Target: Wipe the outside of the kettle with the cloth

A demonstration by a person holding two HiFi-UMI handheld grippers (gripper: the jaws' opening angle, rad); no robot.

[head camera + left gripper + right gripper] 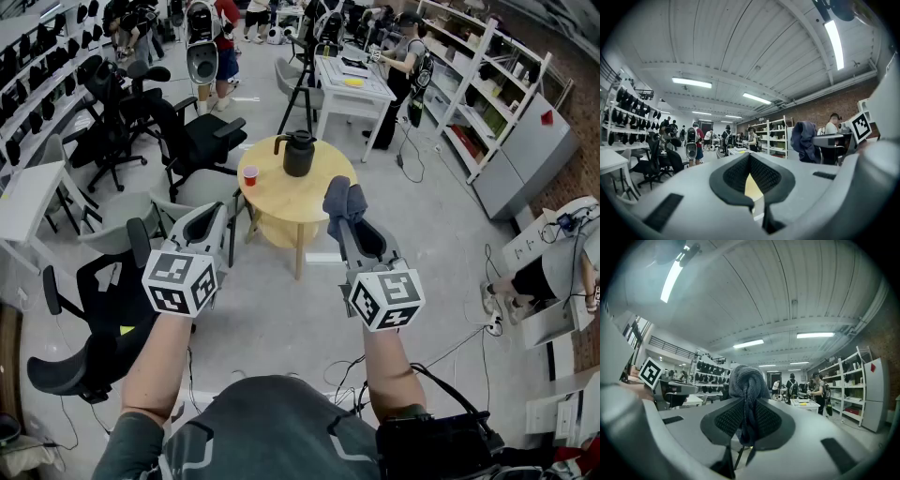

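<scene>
The black kettle stands upright on a round yellow table ahead of me. My right gripper is shut on a bunched grey-blue cloth, which sticks up out of its jaws. It hangs above the floor, short of the table's near edge. My left gripper is level with it on the left, shut with nothing in it; in the left gripper view only a thin yellow sliver shows between its pads. That view also catches the cloth off to the right.
A red cup stands at the table's left edge. Black office chairs crowd the left, with another close below my left arm. Behind the table are a tripod, a white desk and people. Shelves line the right.
</scene>
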